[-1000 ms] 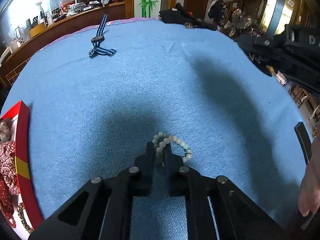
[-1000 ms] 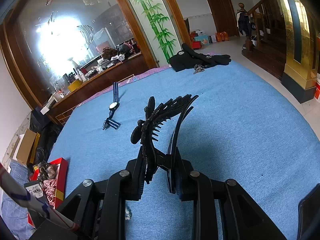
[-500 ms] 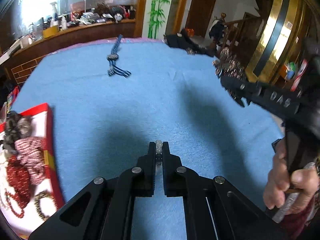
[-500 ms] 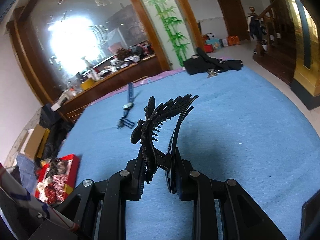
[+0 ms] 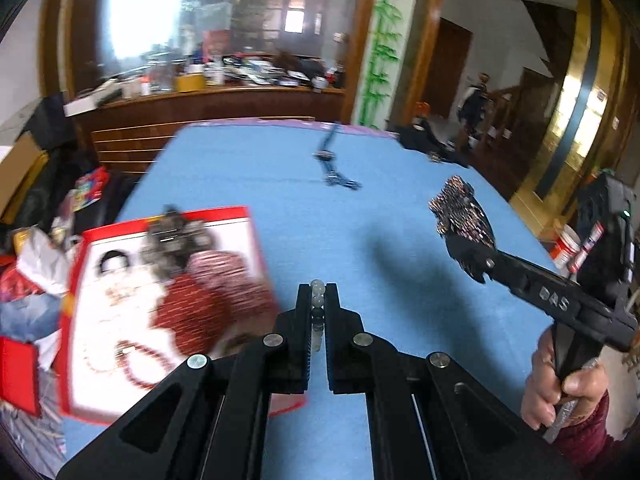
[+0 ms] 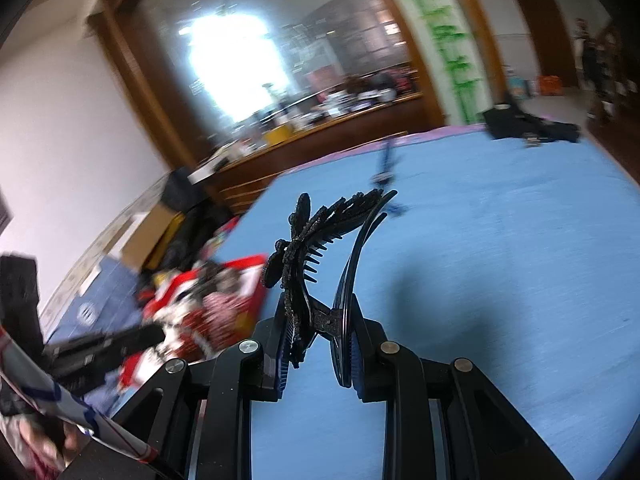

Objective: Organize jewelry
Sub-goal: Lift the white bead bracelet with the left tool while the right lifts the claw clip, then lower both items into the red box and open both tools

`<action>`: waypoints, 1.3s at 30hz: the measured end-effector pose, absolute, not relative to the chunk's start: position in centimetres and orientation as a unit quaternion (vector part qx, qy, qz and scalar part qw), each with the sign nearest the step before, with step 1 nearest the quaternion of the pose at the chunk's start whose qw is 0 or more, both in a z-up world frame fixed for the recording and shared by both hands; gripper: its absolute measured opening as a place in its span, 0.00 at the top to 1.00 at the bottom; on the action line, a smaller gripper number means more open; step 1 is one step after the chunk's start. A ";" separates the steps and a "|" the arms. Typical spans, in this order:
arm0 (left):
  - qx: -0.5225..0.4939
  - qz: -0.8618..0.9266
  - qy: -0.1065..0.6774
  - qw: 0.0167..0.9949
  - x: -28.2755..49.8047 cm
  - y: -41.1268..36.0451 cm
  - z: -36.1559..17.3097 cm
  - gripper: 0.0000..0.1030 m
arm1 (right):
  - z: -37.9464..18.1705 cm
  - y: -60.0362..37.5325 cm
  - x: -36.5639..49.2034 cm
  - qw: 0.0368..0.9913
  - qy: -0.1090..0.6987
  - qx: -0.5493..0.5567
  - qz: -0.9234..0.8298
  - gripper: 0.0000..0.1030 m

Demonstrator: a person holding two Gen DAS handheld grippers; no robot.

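Observation:
My left gripper (image 5: pixel 318 296) is shut on a pale bead bracelet (image 5: pixel 317 292), held in the air above the blue cloth (image 5: pixel 360 208) just right of the red jewelry box (image 5: pixel 160 280). The box holds red scrunchies, bead strings and a dark hair piece. My right gripper (image 6: pixel 320 320) is shut on a black feather-shaped hair clip (image 6: pixel 312 240). The clip and the right gripper also show in the left wrist view (image 5: pixel 464 224), at the right above the cloth. The box shows blurred in the right wrist view (image 6: pixel 216 300).
A blue striped watch strap (image 5: pixel 332 160) lies at the far side of the cloth, and also shows in the right wrist view (image 6: pixel 386 176). Black clothing (image 6: pixel 520 124) lies at the far right corner. A wooden counter with clutter stands behind. Bags and boxes crowd the floor at left.
My left gripper has lifted the bracelet off the cloth and swung left toward the red box. My right gripper has also turned left with the clip; the box is nearer in both views.

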State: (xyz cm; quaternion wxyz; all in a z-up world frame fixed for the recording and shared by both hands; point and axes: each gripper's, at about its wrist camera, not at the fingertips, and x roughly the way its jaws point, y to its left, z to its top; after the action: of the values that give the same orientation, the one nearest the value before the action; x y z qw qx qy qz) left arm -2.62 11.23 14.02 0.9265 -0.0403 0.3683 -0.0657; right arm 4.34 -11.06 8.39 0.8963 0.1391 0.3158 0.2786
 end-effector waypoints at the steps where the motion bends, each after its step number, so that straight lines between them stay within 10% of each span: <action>1: -0.044 -0.054 0.367 0.928 -3.3 12.6 14.1 0.95 | 8.5 -9.7 3.7 0.893 0.317 0.131 0.292 0.74; 39: -0.111 0.076 0.408 0.903 -6.5 26.8 4.1 0.95 | 0.7 13.0 2.0 0.811 0.428 -0.054 0.394 0.74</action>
State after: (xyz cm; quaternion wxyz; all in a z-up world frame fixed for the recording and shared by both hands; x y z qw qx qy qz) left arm -6.51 26.82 4.10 0.9029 -0.1105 0.4083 0.0760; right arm 1.98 13.04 0.70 0.8115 -0.0539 0.4280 0.3942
